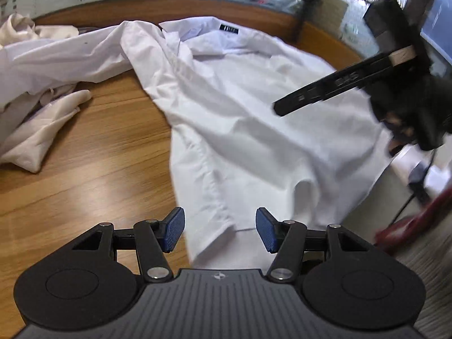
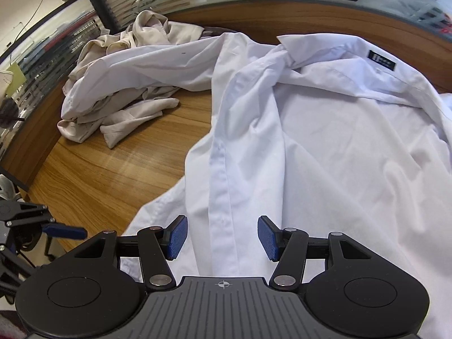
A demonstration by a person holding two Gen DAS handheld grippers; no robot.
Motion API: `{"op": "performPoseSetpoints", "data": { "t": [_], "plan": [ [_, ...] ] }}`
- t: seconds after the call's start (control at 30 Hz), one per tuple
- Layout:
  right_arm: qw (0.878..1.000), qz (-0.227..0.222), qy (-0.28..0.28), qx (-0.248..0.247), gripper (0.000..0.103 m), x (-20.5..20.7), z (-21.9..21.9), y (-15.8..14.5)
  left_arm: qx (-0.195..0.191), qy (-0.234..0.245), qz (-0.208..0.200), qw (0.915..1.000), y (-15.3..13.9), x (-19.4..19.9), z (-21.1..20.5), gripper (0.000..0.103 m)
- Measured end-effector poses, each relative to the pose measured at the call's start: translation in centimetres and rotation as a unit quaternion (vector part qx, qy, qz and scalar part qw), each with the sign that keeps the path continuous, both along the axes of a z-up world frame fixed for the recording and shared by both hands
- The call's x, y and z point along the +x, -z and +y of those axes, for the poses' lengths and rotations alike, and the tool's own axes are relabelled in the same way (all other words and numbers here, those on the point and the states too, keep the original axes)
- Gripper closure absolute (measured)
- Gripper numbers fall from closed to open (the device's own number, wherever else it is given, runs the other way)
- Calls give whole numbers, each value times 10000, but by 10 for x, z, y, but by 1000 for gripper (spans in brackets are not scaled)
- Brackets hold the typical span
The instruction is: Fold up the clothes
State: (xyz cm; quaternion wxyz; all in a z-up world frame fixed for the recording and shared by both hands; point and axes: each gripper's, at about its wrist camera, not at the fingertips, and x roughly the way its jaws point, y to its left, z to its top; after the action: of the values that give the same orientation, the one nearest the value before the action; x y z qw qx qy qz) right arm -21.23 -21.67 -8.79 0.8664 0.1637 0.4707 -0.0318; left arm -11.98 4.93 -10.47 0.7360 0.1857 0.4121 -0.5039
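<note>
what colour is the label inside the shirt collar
Dark, navy or black, with small white marks on the label of the white shirt; the right wrist view shows it best.

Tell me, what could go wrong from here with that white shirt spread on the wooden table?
The white shirt hangs over the table edge at the near side, so a tug might drag it off. One sleeve lies across the beige clothes pile; lifting it could pull those along. Both the left gripper and right gripper have open jaws above wrinkled cloth, so a pinch may catch several layers.
</note>
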Motion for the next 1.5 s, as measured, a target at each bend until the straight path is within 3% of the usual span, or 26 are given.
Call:
{"op": "performPoseSetpoints", "data": {
  "t": [0.33,0.47,0.57,0.73,0.87,1.0,1.03,1.1,1.13,1.33,1.43,1.5],
  "plan": [
    [9993,247,48,-292,47,-31,23,21,628,386,-940,9928,37,-23,-12,41],
    [9984,351,203,-402,70,-39,16,28,725,489,-1420,9860,43,-31,-21,41],
    [9974,241,497,-467,88,-48,4,21,517,328,-1464,9873,38,-27,-21,41],
    [9908,151,1315,-285,99,-68,-28,17,89,286,-1646,9859,24,-28,-21,41],
    [9853,246,1687,109,99,-79,-45,25,-29,498,-1850,9815,22,-39,-27,41],
    [9862,157,1615,320,94,-81,-44,26,8,673,-2052,9764,26,-53,-37,41],
    [9873,95,1545,347,93,-80,-42,24,17,696,-2115,9749,27,-57,-40,41],
    [9901,-22,1355,353,76,-75,-37,18,23,704,-2233,9722,30,-61,-45,41],
    [9917,-60,1243,312,72,-72,-35,15,27,682,-2292,9710,31,-63,-48,41],
    [9985,-143,488,182,69,-43,-29,0,-150,343,-2644,9637,22,-75,-60,42],
    [9994,-245,216,95,68,-23,-36,-10,-246,173,-2564,9661,15,-76,-65,53],
    [9995,-315,49,44,67,-7,-42,-17,-229,119,-2503,9678,14,-78,-69,75]
  ]
}}
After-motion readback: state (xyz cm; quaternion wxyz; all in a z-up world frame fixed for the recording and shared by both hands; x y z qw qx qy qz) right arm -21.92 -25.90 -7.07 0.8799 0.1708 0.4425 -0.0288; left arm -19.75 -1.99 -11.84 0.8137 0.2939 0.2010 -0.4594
